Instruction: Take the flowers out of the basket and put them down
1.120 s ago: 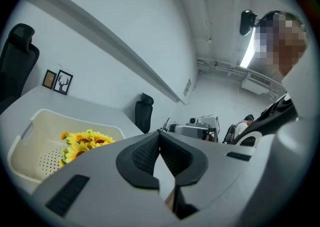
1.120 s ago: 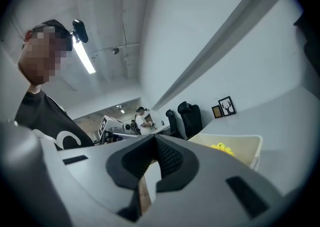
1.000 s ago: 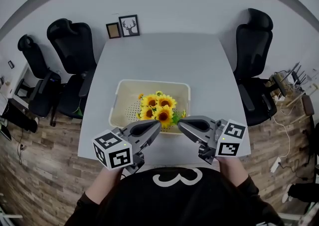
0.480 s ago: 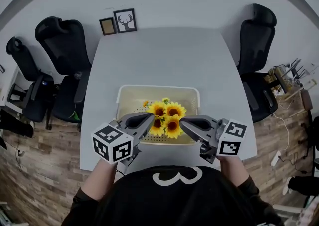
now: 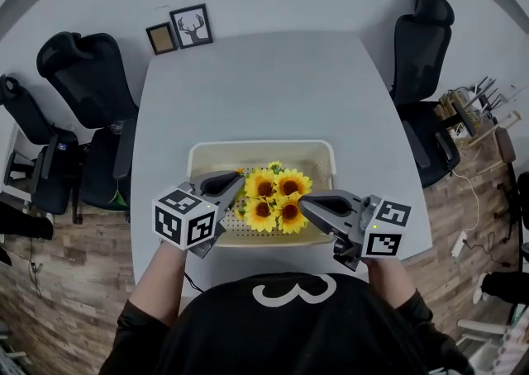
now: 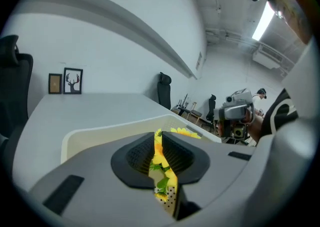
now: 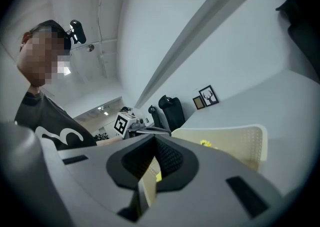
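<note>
A bunch of yellow sunflowers point(image 5: 275, 197) lies in a cream perforated basket point(image 5: 248, 148) near the front of the grey table. My left gripper point(image 5: 238, 177) reaches over the basket's near-left rim, its tips just left of the blooms. Its jaws have just been opening to a thin slit with nothing gripped. In the left gripper view point(image 6: 156, 138) the flowers point(image 6: 185, 132) and basket wall point(image 6: 100, 136) show past the jaws. My right gripper point(image 5: 304, 202) hangs at the basket's near-right edge beside the blooms, shut and empty. The right gripper view point(image 7: 154, 143) shows the basket point(image 7: 235, 141).
The table point(image 5: 248, 76) stretches bare beyond the basket. Two small picture frames point(image 5: 180, 30) lean at its far left corner. Black office chairs stand at the left point(image 5: 83, 76) and the right point(image 5: 417, 43). Wooden floor surrounds the table.
My left gripper has moved forward and down over the basket's near-left rim, close to the flowers. The right gripper has shifted slightly toward the basket's near edge.
</note>
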{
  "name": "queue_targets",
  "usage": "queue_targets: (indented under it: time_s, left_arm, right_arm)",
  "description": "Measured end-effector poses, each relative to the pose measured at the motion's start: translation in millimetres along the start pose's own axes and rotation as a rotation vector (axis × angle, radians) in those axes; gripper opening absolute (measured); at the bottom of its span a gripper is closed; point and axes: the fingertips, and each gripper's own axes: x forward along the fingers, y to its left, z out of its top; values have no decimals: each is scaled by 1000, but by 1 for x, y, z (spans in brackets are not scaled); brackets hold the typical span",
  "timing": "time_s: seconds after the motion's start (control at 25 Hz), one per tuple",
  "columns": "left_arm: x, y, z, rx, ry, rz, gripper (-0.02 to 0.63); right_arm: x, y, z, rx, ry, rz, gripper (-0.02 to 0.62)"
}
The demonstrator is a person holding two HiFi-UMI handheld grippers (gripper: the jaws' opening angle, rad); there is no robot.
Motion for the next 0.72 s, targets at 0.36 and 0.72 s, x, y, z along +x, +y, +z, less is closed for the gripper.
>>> queue_targets:
  time_s: [0.36, 0.72]
  left_arm:
    - [48, 42, -34, -166, 117, -22, 146]
    - [80, 51, -64, -351, 216, -102, 146]
  right_arm:
    - [-1, -3, -11, 33, 7, -29, 8]
    - [-12, 1, -15, 44, -6, -53, 8]
